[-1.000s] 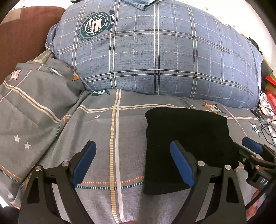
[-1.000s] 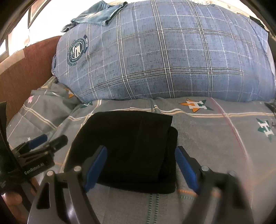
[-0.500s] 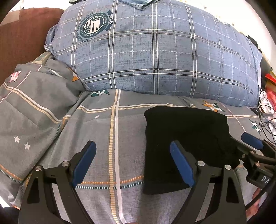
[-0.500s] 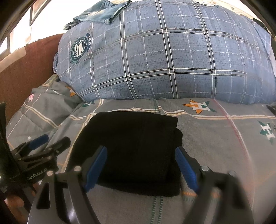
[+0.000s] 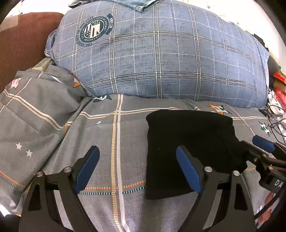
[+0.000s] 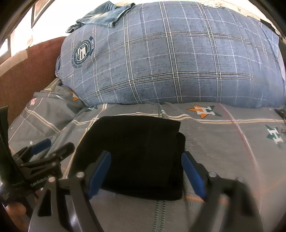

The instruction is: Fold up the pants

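Observation:
The black pants (image 5: 189, 141) lie folded into a compact rectangle on the grey bedspread (image 5: 75, 142). My left gripper (image 5: 137, 160) hovers open just left of the bundle, its right finger over the pants' left part and its left finger over bare bedspread. In the right wrist view the same folded pants (image 6: 135, 153) sit between the wide-open jaws of my right gripper (image 6: 146, 166), which holds nothing. The left gripper (image 6: 48, 148) shows at that view's left edge, and the right gripper (image 5: 262, 144) at the left view's right edge.
A big blue plaid pillow (image 5: 160, 58) fills the back of the bed, with a denim garment (image 6: 105, 16) draped on top. A brown headboard (image 5: 21, 39) stands at the left. Cables and red packaging (image 5: 277, 100) clutter the far right.

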